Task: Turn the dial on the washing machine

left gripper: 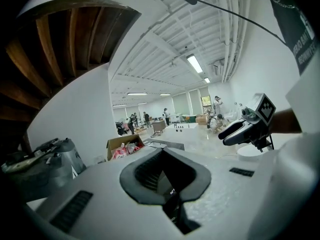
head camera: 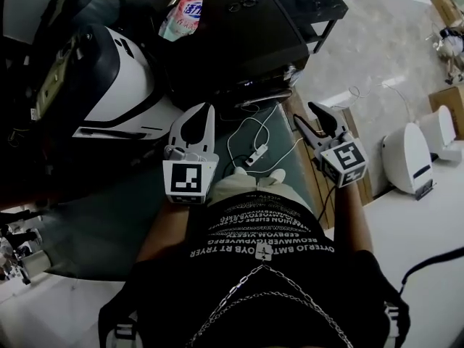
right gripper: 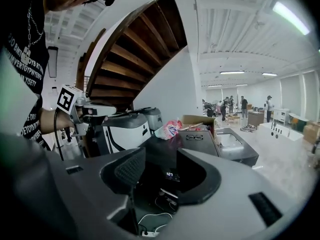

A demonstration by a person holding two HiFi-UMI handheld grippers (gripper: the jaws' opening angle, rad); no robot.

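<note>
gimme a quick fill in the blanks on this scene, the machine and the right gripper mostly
1. On top of the black washing machine lies a pair of ____.
2. The right gripper has its jaws ____, with nothing gripped between them.
3. The power strip is coloured ____.
Missing words: glasses; open; white.
</note>
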